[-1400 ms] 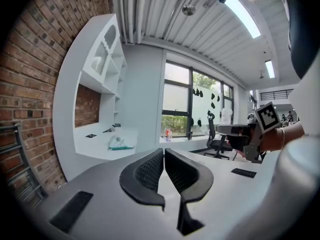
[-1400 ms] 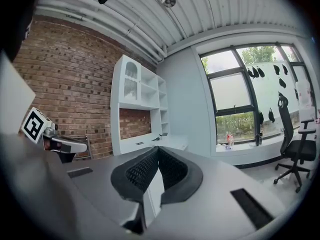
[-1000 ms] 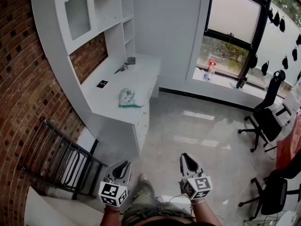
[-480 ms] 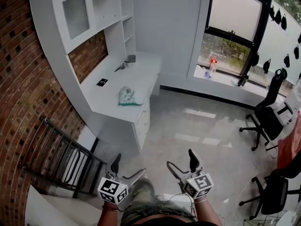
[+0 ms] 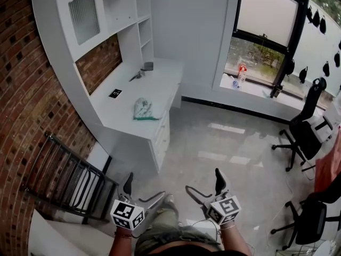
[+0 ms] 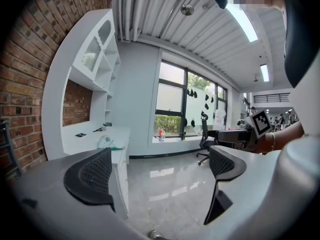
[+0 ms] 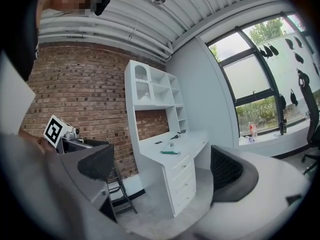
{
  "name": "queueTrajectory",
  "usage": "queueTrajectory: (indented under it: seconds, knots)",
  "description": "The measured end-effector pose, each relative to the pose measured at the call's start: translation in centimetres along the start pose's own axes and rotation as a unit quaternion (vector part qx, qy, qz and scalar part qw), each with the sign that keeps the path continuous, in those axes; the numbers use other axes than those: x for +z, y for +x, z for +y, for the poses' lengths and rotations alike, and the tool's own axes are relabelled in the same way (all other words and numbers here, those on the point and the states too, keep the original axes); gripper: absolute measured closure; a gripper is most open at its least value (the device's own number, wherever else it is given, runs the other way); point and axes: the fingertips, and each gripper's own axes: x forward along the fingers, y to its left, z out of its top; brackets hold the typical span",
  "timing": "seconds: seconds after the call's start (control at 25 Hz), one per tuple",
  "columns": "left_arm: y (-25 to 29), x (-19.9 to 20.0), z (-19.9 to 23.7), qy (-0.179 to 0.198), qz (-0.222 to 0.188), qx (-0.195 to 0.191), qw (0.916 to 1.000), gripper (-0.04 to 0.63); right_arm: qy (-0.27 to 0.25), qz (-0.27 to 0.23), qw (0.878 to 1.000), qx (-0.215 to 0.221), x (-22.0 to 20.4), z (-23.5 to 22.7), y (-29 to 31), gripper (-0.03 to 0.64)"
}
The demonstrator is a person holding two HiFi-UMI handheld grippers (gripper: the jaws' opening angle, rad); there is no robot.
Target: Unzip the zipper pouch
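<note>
Two grippers sit low in the head view, held side by side in front of the person's body. The left gripper and the right gripper each turn a marker cube to the camera and point away, roughly toward the white desk. Both pairs of jaws have just been opening and now stand spread wide, gripping nothing. The zipper pouch, pale with a green edge, lies flat on the desk near its front edge, well apart from both grippers.

In the left gripper view the two dark pads are far apart with only grey floor between them. The gripper aims nearly level, tipped slightly down. The desk stands to the left, beyond the left jaw, with the pouch small on its top. The right gripper shows at the right edge, on an outstretched wrist.

In the right gripper view the jaws again gape wide and empty, pointing level. The desk stands framed between them, with the pouch near its front edge. The left gripper's cube shows at the left.
</note>
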Motion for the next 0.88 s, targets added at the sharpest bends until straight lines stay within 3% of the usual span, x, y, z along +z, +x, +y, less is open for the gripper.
queueTrajectory:
  seconds: [0.24,0.52,0.88]
  knots:
    - [1.6,-0.6,1.9,0.008,0.021,0.030,0.9993,0.028,0.007,-0.003,1.000,-0.016,0.4,-2.0,0.8,0.043]
    - [6.8,0.2,1.8,0.039,0.033,0.005,0.9987,0.028,0.003,-0.002,0.999,-0.036,0.0,-5.8,1.3,0.046]
    - [15.9,2.1,3.5,0.038,0.030,-0.004,0.9988,0.028,0.008,0.003,0.999,-0.048,0.7,-12.8,5.3,0.048]
